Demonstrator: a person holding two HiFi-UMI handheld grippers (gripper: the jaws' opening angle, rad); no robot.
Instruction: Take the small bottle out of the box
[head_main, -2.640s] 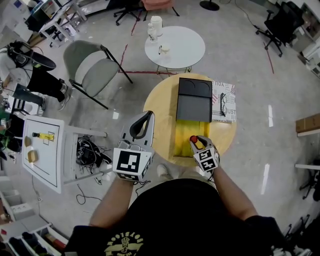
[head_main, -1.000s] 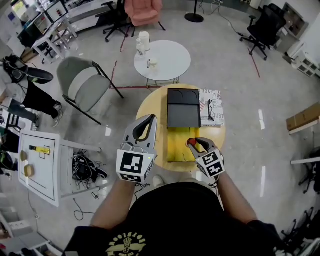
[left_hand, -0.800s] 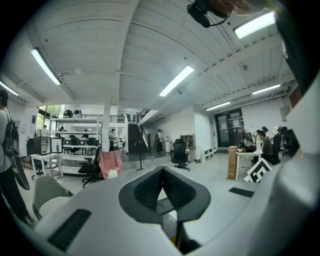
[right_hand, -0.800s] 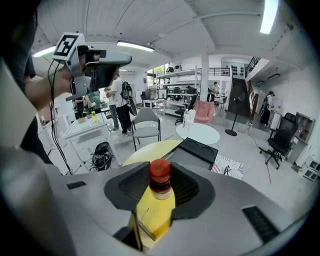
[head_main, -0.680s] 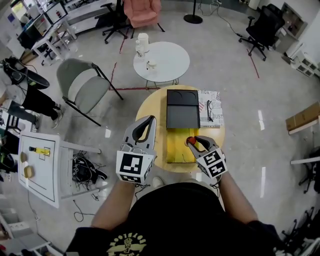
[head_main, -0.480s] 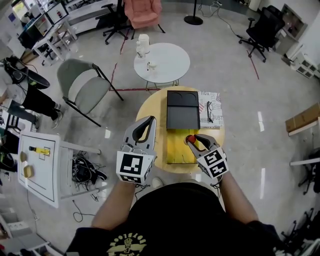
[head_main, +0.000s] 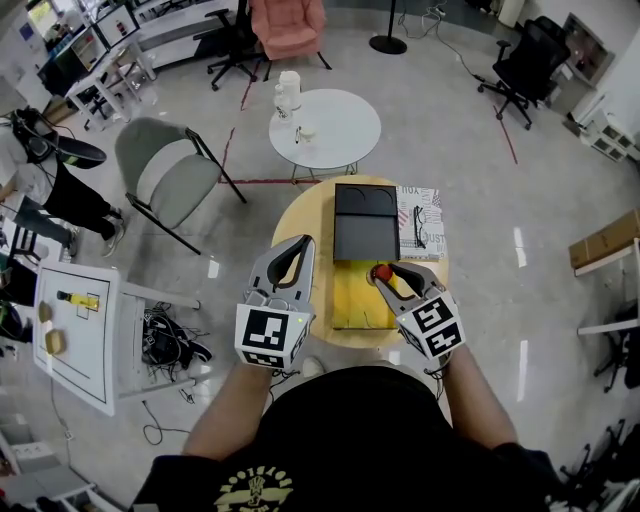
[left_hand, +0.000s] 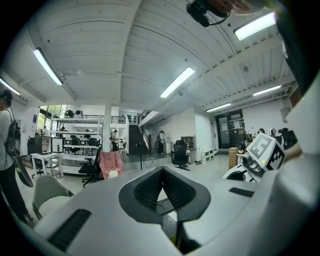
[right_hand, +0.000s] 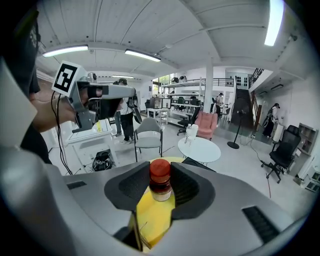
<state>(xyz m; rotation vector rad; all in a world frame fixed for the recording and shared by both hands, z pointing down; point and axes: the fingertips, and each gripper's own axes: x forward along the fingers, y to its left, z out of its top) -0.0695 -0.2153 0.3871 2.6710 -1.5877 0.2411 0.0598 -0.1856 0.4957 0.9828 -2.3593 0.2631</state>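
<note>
Moved: right gripper (head_main: 393, 281) raised small bottle (head_main: 380, 271) over box (head_main: 352, 306).
Tongs: right clamps bottle; left gripper (head_main: 298, 246) closed, empty.
Handling: probably light, rigid, slick; grip body.

Open-plan office or lab, rolling office chairs (head_main: 527, 55), desks with monitors (head_main: 70, 62), strip lights (left_hand: 177, 82) overhead, polished floor (head_main: 480, 170)

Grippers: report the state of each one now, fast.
Left gripper: closed, nothing between the jaws.
Right gripper: closed on the small bottle with the red cap.
</note>
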